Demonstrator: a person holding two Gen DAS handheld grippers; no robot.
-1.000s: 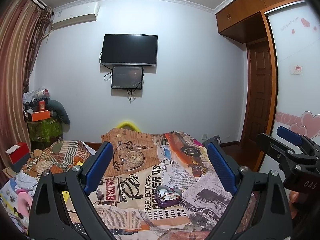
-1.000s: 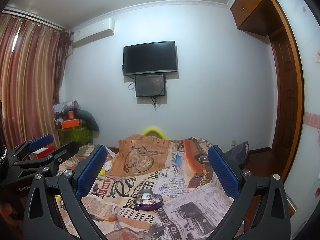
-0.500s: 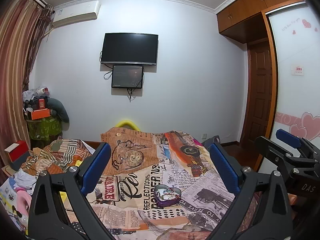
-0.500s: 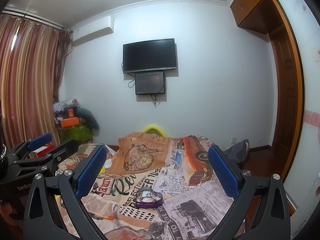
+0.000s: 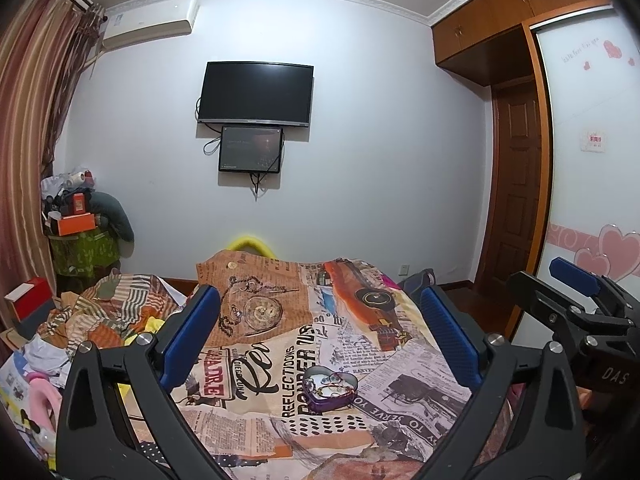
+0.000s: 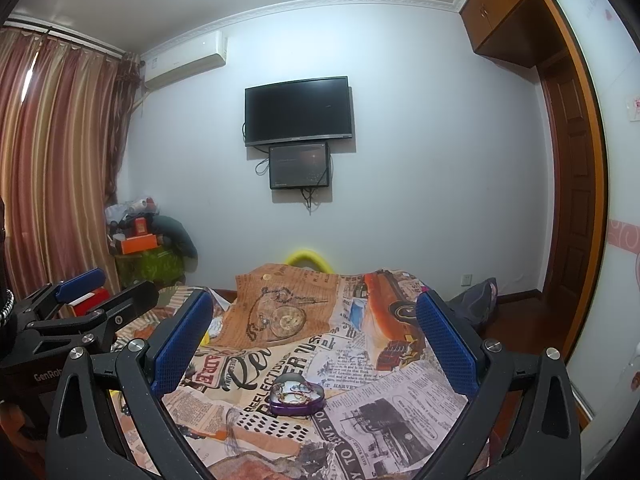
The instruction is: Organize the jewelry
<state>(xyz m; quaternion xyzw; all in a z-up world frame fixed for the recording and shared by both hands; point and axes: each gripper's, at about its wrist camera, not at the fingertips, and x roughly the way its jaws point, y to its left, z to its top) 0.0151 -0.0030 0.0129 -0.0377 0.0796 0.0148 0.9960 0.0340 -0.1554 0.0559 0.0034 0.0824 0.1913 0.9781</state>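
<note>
Left wrist view: left gripper [image 5: 320, 336] stood with its blue-padded fingers [image 5: 192, 336] spread wide, nothing between them. The heart-shaped purple tin [image 5: 329, 390] lay open on the newspaper-print bedspread [image 5: 400, 392], low in the gap and nearer the right-hand finger, with thin rings or bangles inside; the pieces were too small to name. This view alone showed the right gripper [image 5: 576, 292] from the side at the right edge, before a wardrobe panel with pink hearts [image 5: 616, 248], and a heap of striped cloth [image 5: 100, 308] on the left of the bed.

Right wrist view: right gripper [image 6: 314, 340] was likewise wide open and empty-handed. The tin [image 6: 296, 398] sat near the middle of the gap, on the bedspread [image 6: 400, 400]. Only here did the left gripper [image 6: 84, 300] appear, at the left edge, along with the full striped curtain [image 6: 52, 160].

Against the frames a second and half a second back, both views changed very little: the room sat a shade higher in frame in each, and finger spread was the same. The tin kept its spot on the bedspread.

Surroundings: wall TV [image 5: 256, 94] with a smaller screen [image 5: 251, 149] below it, an air conditioner [image 5: 150, 24] high left, a wooden door [image 5: 516, 192] right, and a cluttered stand with an orange box [image 5: 76, 224] in the corner. Nothing lay between either gripper and the tin.
</note>
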